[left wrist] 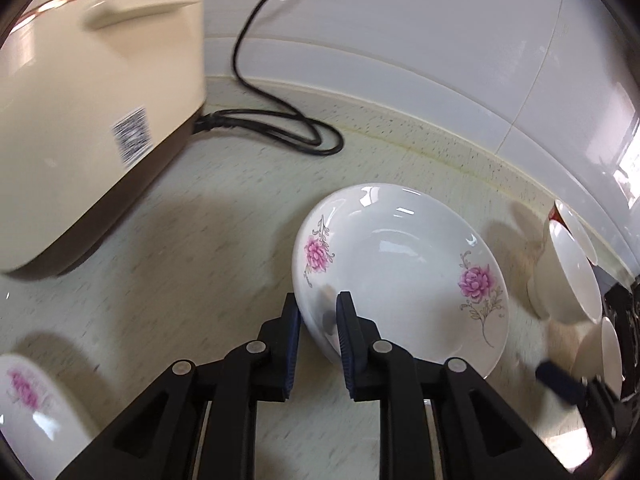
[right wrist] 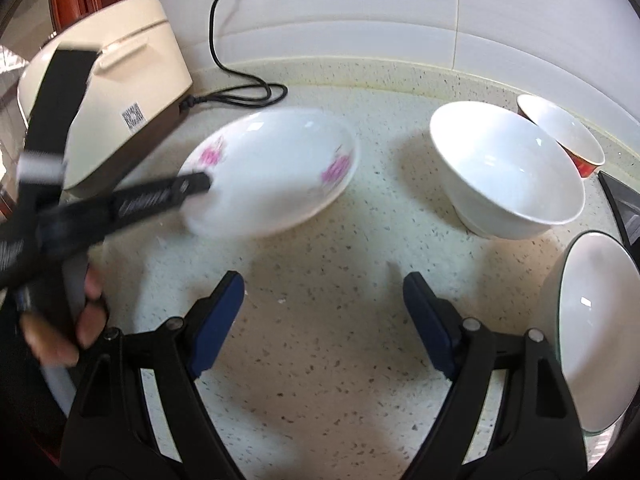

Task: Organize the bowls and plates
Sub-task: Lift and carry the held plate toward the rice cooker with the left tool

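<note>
A speckled pale counter meets a white tiled wall. The left gripper, angled down, pinches the near rim of a white plate with pink flowers, tilted up off the counter's middle. The right gripper hovers with fingers spread, nothing between them. Toward the right edge stand a white bowl, a red-sided bowl behind it, and another white dish. A cream rice cooker and its black cord occupy the back left corner.
</note>
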A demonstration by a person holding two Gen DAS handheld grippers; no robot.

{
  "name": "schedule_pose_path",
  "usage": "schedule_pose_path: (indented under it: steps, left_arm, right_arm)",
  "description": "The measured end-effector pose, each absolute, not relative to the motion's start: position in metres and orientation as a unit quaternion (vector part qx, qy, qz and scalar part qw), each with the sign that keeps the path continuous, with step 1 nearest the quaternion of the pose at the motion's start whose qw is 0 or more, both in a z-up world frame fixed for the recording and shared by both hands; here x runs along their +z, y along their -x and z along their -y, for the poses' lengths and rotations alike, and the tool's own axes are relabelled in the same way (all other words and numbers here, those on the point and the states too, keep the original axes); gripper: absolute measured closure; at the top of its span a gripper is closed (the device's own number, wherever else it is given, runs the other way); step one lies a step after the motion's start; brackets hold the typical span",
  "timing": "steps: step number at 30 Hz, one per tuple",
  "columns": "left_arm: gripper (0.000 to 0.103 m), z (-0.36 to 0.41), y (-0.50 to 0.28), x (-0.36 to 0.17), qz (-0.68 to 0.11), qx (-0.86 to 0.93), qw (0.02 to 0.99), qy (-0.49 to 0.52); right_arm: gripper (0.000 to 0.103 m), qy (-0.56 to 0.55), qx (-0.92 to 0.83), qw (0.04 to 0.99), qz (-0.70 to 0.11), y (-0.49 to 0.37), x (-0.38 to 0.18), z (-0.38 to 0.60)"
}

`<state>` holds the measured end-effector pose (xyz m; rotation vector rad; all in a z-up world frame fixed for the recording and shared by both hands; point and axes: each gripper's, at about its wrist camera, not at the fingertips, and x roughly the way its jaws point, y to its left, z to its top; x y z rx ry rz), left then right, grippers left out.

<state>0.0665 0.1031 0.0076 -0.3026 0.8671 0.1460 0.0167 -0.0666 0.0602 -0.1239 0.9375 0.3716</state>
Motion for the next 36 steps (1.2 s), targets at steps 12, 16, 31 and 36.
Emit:
schedule_pose_path:
  steps: [12, 16, 31, 36]
  left_arm:
    - [0.064, -0.124, -0.048, 0.017, -0.370, 0.074, 0.899, 0.224]
    - [0.064, -0.132, -0.050, 0.014, -0.361, 0.091, 0.897, 0.239]
    - [0.064, -0.136, -0.061, 0.004, -0.377, 0.105, 0.889, 0.238]
    - [0.064, -0.133, -0.061, 0.004, -0.376, 0.111, 0.893, 0.223]
  right_arm:
    - [0.031, 0.024, 0.184, 0.887, -0.423, -0.018, 0.059, 0.070]
    - [0.032, 0.022, 0.181, 0.889, -0.420, -0.023, 0.057, 0.067]
    - [0.034, -0.032, 0.156, 0.884, -0.439, -0.063, 0.048, 0.051]
    - [0.055, -0.023, 0.141, 0.881, -0.452, -0.075, 0.043, 0.045]
